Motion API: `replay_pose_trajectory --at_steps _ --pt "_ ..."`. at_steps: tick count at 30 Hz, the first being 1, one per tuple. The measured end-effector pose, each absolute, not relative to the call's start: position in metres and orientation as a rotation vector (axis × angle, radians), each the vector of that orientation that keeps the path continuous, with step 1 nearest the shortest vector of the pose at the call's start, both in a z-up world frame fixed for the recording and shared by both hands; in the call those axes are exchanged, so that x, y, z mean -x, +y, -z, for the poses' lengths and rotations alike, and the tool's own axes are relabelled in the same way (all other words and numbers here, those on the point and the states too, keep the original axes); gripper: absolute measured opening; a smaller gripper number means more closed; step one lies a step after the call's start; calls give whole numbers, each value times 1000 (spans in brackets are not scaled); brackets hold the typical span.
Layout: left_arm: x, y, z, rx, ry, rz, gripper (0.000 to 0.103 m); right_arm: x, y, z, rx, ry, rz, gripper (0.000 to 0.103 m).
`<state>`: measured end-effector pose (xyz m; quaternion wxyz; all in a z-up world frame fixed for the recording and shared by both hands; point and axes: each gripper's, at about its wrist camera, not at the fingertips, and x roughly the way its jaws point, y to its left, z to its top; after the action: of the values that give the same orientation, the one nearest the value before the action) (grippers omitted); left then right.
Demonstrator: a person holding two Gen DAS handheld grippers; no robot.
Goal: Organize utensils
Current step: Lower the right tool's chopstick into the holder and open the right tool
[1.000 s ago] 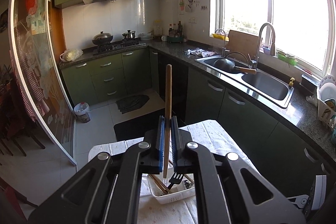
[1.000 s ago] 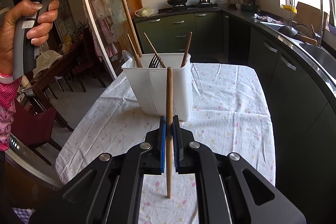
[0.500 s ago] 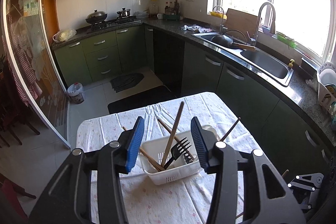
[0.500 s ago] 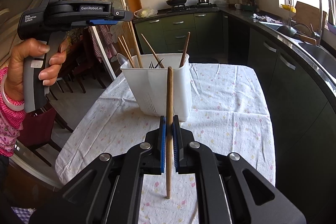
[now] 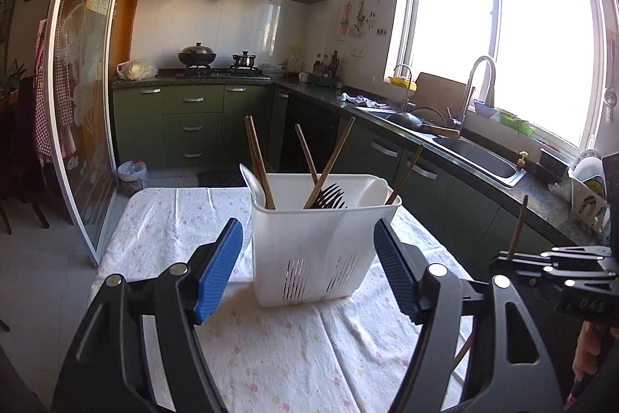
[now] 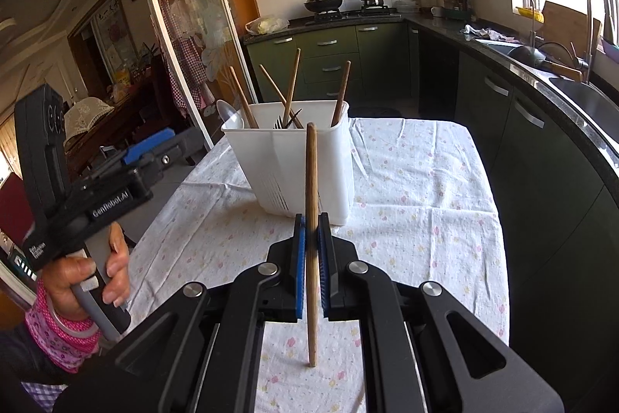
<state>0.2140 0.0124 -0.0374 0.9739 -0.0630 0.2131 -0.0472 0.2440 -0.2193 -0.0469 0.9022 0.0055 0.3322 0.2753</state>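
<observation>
The left tongs [image 5: 307,269], jaws opening and empty, frame a white utensil caddy [image 5: 321,242] holding wooden chopsticks [image 5: 260,163].

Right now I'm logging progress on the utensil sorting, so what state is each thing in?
Left gripper: empty, jaws opening.
Right gripper: shut on a chopstick, held upright.
White holder: upright on the tablecloth, holding chopsticks, a fork and a spoon.
Fork: tines up.

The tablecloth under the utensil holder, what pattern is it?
White tablecloth with small pink and yellow flowers, clearest in the right wrist view.
</observation>
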Motion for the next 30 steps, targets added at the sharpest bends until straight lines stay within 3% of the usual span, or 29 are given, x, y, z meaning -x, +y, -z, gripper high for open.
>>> replay_pose_trajectory --at_steps 13,30 --pt "-200 40 57 176 435 81 68 -259 -224 -76 -223 222 -520 7" --pt "-220 70 87 188 382 62 72 -348 -161 -21 -154 348 -466 7"
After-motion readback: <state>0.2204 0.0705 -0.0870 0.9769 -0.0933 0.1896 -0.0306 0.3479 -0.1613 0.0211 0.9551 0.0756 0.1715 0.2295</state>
